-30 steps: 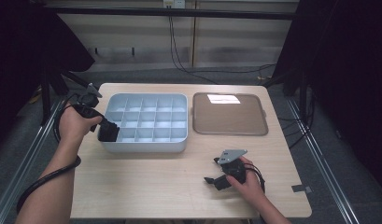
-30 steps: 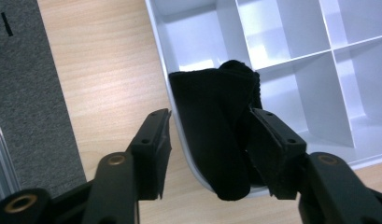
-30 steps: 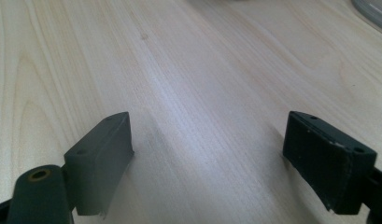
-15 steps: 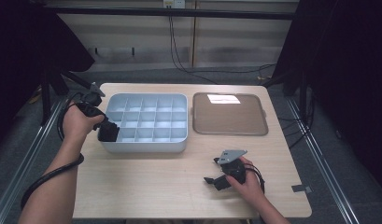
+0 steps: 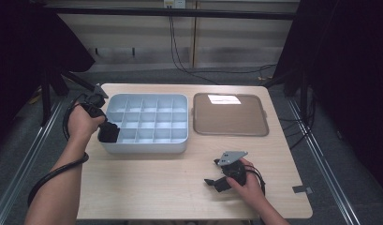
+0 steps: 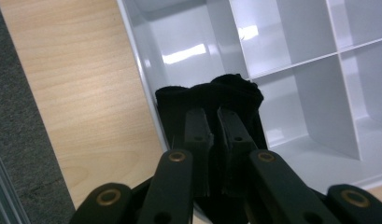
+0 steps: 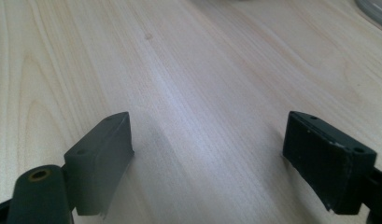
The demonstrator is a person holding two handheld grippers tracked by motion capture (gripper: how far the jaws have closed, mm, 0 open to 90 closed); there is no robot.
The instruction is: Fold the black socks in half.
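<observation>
Black cloth (image 6: pixel 212 100) pinched in left tool (image 6: pixel 212 135), over corner compartment; right tool (image 7: pixel 207 158) wide, empty.

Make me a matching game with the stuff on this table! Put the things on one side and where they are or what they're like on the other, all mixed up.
Things:
1. black cloth
2. brown tray
3. right gripper
4. left gripper

States:
A. open above bare wood
B. shut on something
C. in a corner compartment of the grey box
D. lying to the right of the box

Pairs: 1-C, 2-D, 3-A, 4-B
</observation>
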